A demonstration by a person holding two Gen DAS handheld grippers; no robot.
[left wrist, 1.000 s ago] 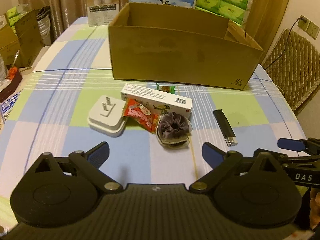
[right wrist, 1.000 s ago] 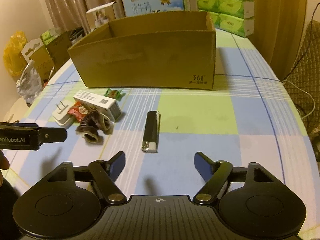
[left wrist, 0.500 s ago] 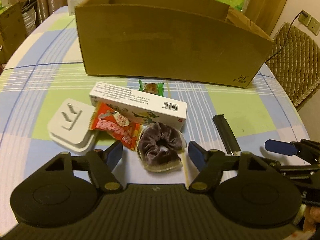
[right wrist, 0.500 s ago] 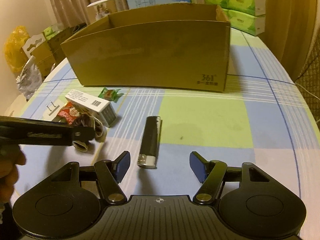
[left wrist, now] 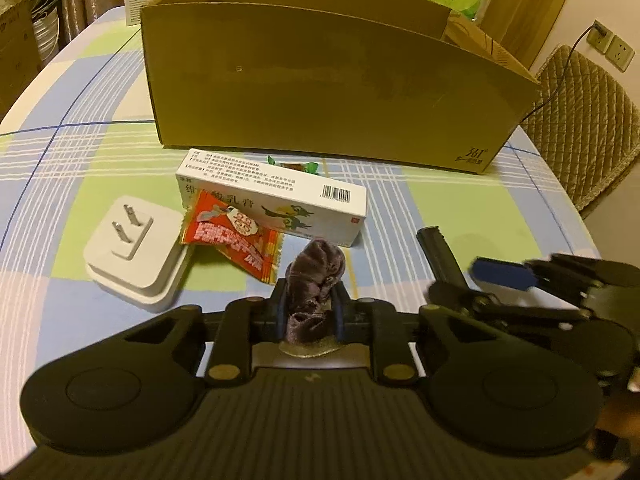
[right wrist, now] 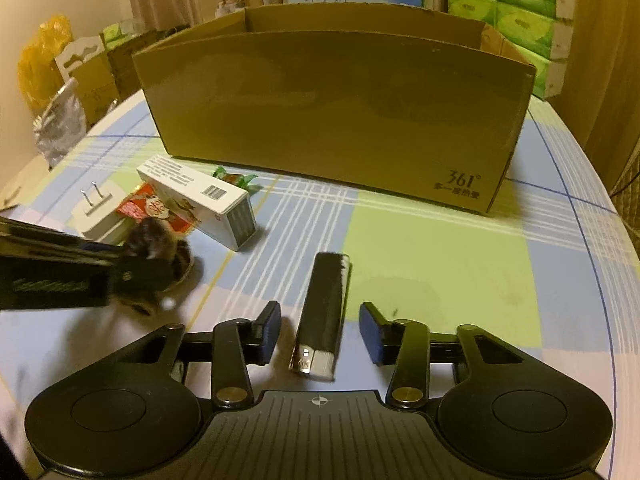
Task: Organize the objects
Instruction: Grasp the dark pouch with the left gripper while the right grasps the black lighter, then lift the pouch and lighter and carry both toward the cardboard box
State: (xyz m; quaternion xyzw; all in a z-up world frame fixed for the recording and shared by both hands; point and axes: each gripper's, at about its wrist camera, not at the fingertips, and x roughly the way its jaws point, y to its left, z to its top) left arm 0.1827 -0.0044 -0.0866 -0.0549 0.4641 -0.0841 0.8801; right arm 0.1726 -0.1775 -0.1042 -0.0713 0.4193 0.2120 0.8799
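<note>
In the left wrist view, the left gripper (left wrist: 310,316) has its jaws clenched on a purple velvet scrunchie (left wrist: 316,276), which is squeezed into an upright bunch between the two pads and rises above them; its lower end sits at the near edge of the checked surface (left wrist: 460,204). Just left of the scrunchie lies a red snack packet (left wrist: 230,240), partly leaning on a white carton (left wrist: 276,196) whose long axis runs from far left to near right. A white plug adapter (left wrist: 134,246) lies flat at the left with its prongs up, and a green candy (left wrist: 296,166) sits behind the carton, close to the front wall of the open cardboard box (left wrist: 328,92). At the right, the right gripper (left wrist: 464,280) reaches in beside the black lighter (left wrist: 438,252). In the right wrist view, the right gripper (right wrist: 320,330) has its jaws closing, with the lighter (right wrist: 322,312) between them but the pads not yet touching it. The lighter lies flat on the surface, its long axis pointing away towards the cardboard box (right wrist: 332,112), its metal head at the near end. At the left, the left gripper (right wrist: 168,268) holds the scrunchie (right wrist: 154,236), blurred here, near the carton (right wrist: 200,200).
</note>
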